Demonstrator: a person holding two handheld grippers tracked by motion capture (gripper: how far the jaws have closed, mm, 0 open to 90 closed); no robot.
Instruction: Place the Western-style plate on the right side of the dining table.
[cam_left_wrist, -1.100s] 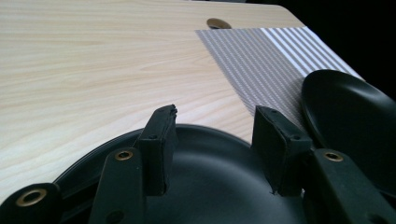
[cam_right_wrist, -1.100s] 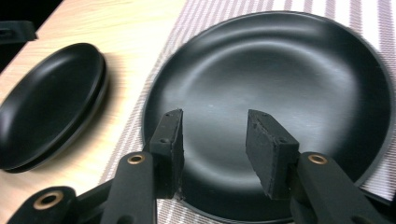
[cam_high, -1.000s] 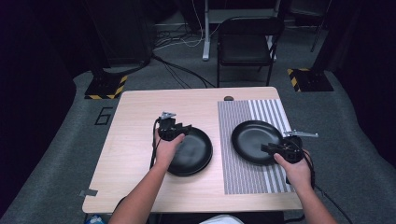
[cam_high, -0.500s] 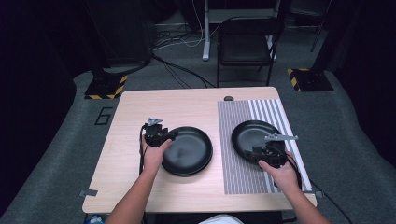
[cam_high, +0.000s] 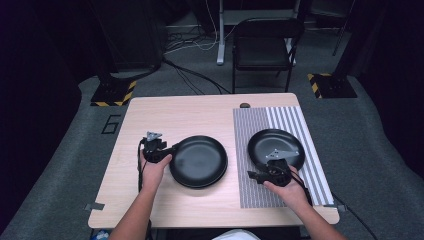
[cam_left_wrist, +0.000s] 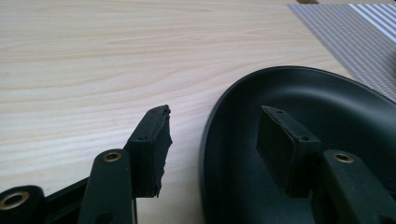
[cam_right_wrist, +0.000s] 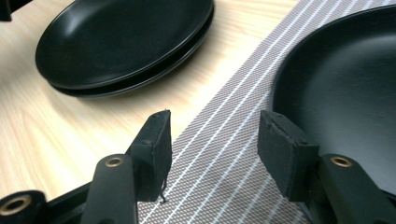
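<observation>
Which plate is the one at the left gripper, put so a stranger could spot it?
On the pale wooden table, look at the bare wood left of the striped grey mat. There sits a round black plate, at whose left rim the left gripper is. Unlike the lone plate on the mat, it tops a second black plate.

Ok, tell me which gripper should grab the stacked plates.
The left gripper. Its jaws, just opening, straddle the rim of the stacked plates. The right gripper, jaws also just opening, sits at the mat plate, farther off.

Smooth, satin-sheened round black plates (cam_high: 199, 161), pale matt wood-grain counter (cam_high: 175, 117), woven grey-and-white striped cloth mat (cam_high: 260, 130), matt black claw pads (cam_left_wrist: 152, 144).
</observation>
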